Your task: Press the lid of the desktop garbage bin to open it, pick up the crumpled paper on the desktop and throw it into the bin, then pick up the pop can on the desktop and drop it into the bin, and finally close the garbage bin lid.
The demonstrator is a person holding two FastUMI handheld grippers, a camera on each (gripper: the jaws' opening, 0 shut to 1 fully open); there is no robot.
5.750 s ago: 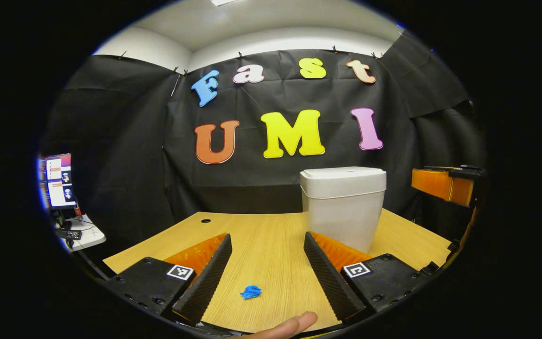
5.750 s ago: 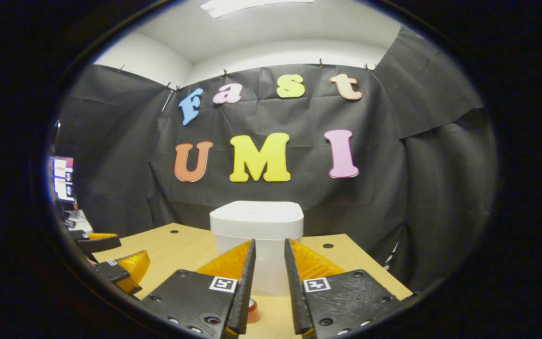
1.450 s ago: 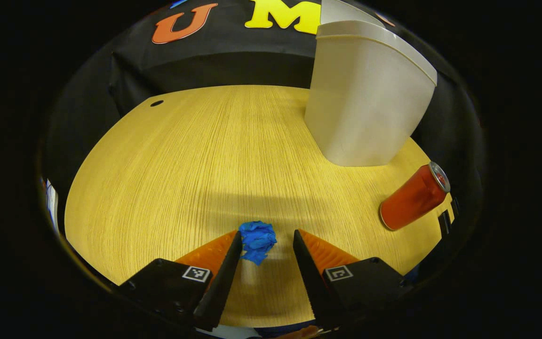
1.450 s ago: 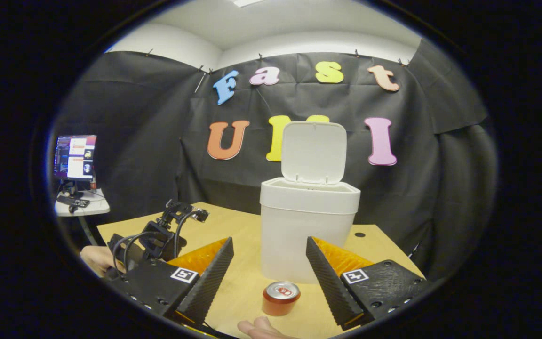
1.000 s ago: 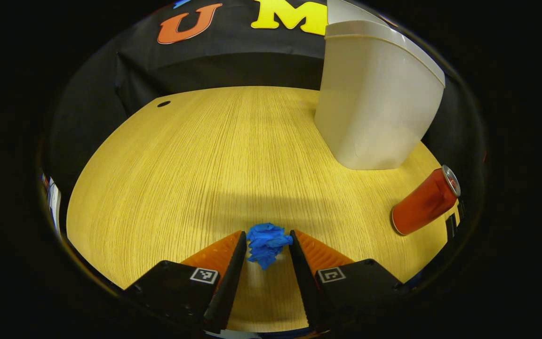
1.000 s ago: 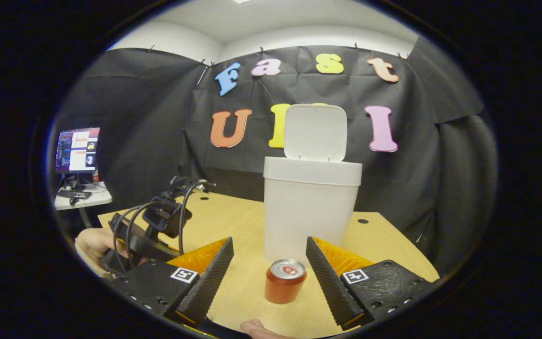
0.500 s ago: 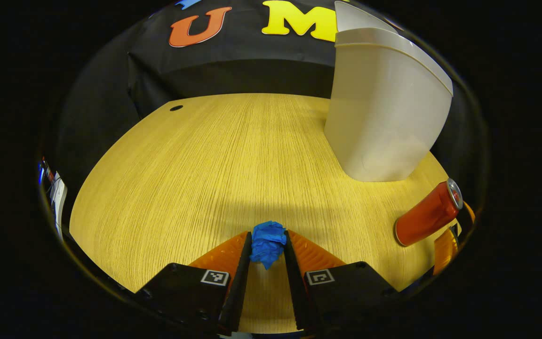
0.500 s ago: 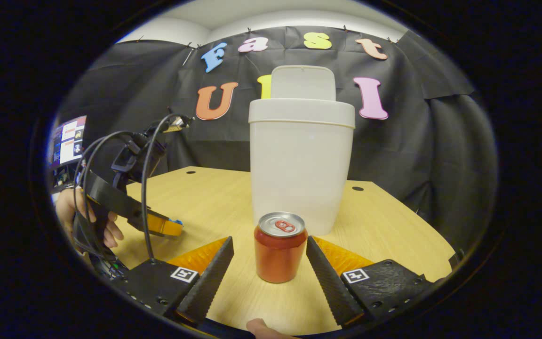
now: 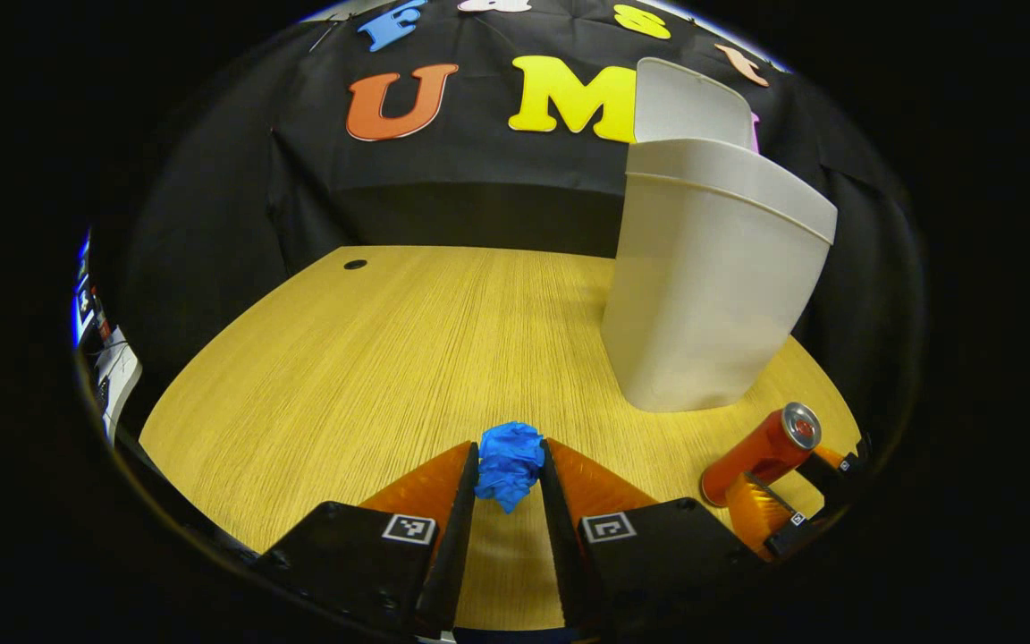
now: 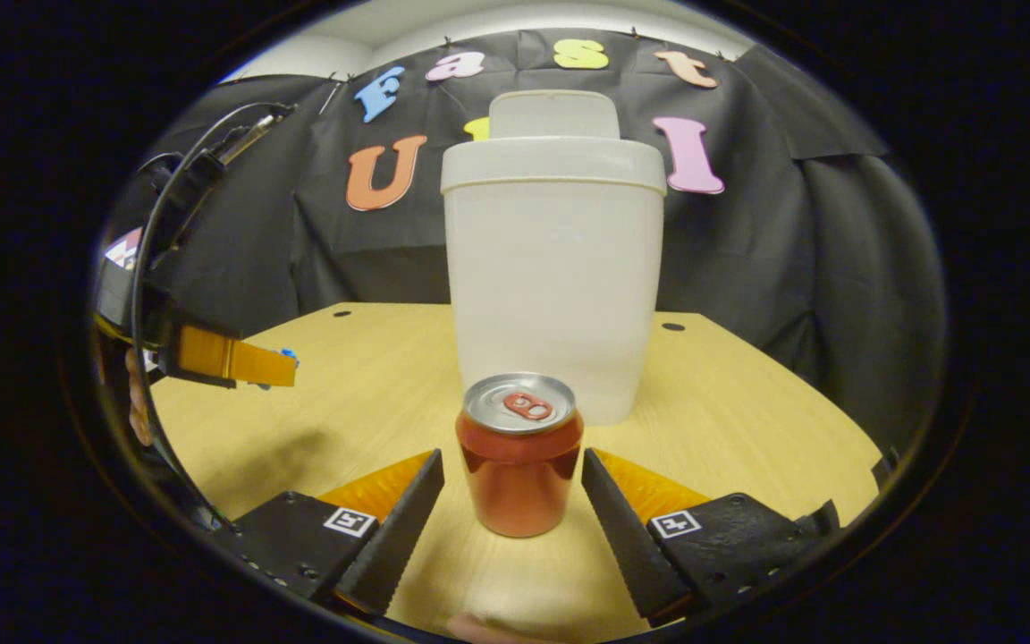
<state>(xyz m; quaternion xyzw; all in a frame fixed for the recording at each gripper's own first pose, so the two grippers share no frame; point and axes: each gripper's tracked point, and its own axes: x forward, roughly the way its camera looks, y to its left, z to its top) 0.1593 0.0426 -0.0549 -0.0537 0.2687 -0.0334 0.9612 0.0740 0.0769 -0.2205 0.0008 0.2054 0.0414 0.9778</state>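
Blue paper: one crumpled paper (image 9: 510, 465), pinched between both fingers of the left gripper (image 9: 508, 474) near their tips, seemingly clear of the wooden desktop (image 9: 372, 358); in the right gripper view it shows as a blue speck (image 10: 286, 358) at the far gripper's tip.
Left jaws: nearly closed, both fingers pressing on the wad.
Right jaws: the right gripper (image 10: 511, 487) stands wide apart, one finger on either side of the pop can (image 10: 519, 452), neither touching it.
Can: one, upright on the desktop, long axis vertical, just in front of the bin and between the right fingers; also seen at the lower right of the left gripper view (image 9: 761, 452).
Bin: one white garbage bin (image 9: 712, 286), lid (image 9: 692, 103) standing up behind the opening, so the mouth looks open.
Key relation: the bin lies ahead and to the right of the left gripper, its rim well above the held paper; the likely next move is up and over that rim.
Nearer hand: the right gripper is closer to the bin, but the left has the paper.
Count: two grippers, one paper, one can, one bin.
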